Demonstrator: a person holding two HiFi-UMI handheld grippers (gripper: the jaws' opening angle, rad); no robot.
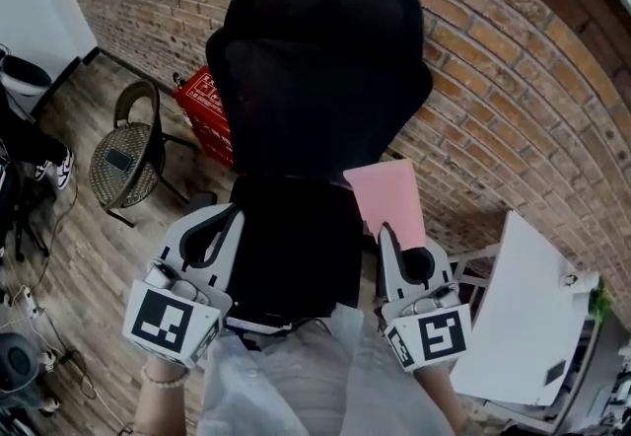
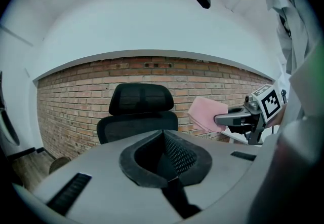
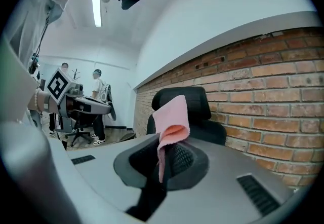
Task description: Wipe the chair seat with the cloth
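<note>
In the head view's lower right, the right tongs (image 3: 162, 156) pinch a soft pink cloth (image 1: 386, 192), its squarish flap standing up by the black office chair's seat (image 1: 296, 247). The left tongs (image 2: 164, 164) are clenched on nothing. The mesh backrest (image 1: 315, 59) fills the centre before a brick wall (image 1: 513, 79).

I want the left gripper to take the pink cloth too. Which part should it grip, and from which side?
Probably the free left edge of the cloth. The right gripper pinches its near end, so the rest stands out over the chair seat, open toward the left gripper. Come from the left with the jaws opened, since they are together now.
</note>
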